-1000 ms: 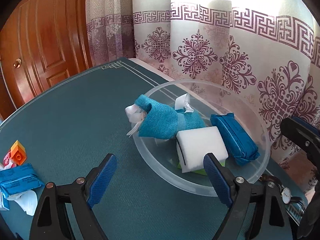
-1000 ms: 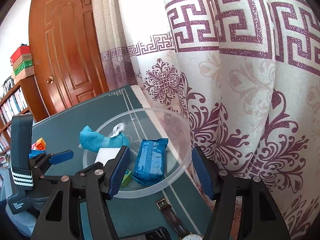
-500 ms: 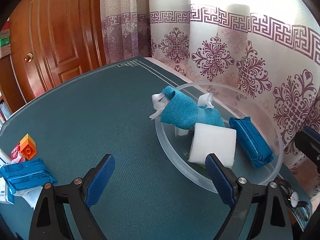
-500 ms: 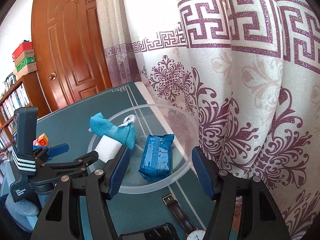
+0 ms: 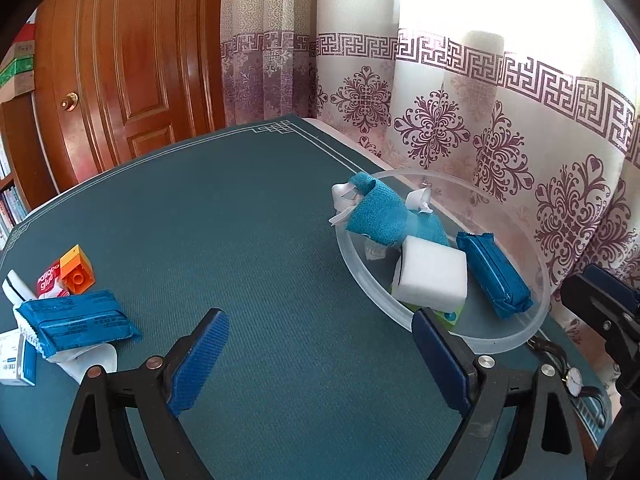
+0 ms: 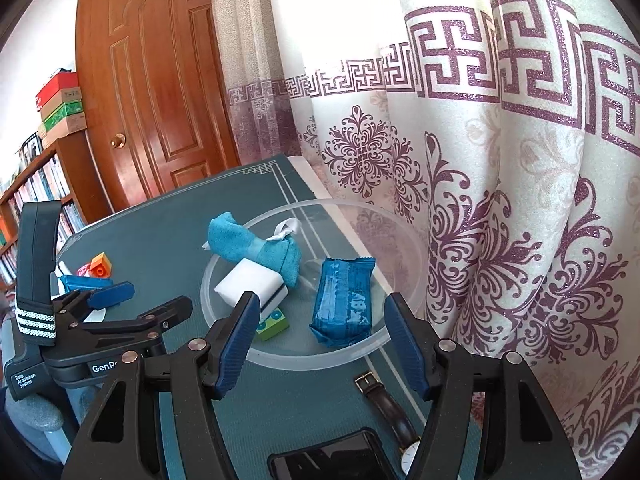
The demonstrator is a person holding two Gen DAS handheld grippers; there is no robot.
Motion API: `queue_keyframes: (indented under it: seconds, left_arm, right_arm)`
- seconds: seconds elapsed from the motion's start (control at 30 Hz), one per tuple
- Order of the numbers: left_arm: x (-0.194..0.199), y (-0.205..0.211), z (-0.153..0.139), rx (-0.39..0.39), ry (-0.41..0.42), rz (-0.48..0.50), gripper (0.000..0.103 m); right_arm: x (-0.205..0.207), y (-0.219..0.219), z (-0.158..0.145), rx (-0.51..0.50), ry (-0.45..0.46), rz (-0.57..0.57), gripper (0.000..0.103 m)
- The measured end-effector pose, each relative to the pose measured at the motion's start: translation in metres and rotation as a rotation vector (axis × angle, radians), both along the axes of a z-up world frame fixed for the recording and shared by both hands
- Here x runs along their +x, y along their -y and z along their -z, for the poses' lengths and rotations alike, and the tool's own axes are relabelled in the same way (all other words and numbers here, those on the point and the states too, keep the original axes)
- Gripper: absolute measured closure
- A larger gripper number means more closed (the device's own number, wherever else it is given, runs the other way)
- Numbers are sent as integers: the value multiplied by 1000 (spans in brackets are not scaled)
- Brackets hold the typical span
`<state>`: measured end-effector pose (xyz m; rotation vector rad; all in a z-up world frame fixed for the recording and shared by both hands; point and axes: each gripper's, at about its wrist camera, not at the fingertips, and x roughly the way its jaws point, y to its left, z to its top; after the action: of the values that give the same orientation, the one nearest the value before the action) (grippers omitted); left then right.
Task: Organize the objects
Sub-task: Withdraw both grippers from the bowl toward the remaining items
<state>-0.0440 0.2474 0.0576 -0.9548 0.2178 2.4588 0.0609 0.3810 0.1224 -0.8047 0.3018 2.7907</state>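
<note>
A clear plastic bowl (image 5: 516,340) (image 6: 304,360) stands on the teal table by the curtain. It holds a teal cloth (image 5: 380,216) (image 6: 248,244), a white sponge (image 5: 432,276) (image 6: 248,284), a blue packet (image 5: 496,276) (image 6: 344,300) and a green brick (image 5: 452,314) (image 6: 274,322). My left gripper (image 5: 320,316) hangs open and empty over bare table, left of the bowl's near rim. My right gripper (image 6: 323,300) is open and empty at the bowl's near rim. A second blue packet (image 5: 76,320), an orange brick (image 5: 78,270) and a red glue pack (image 5: 48,282) lie far left.
A wristwatch (image 6: 384,404) (image 5: 572,376) and a dark phone (image 6: 332,456) lie on the table close in front of the bowl. A small white box (image 5: 16,364) sits at the left edge. The curtain hangs right behind the bowl; a wooden door and bookshelves stand beyond the table.
My left gripper has pulled back from the bowl and swung left, its jaws a little wider; the left-hand objects show more. The right gripper has shifted slightly, jaws unchanged.
</note>
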Motion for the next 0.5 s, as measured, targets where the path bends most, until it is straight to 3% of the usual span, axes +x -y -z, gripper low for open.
queue_keyframes:
  seconds: [0.4,0.5]
  left_arm:
    - [6,61,-6,36,-5,-85,7]
    - [7,80,-8,52,-10,-122,3]
  right_arm:
    - [-15,52,7,-17,43,-117,36]
    - [-20,66,9,-24,52,-144,36]
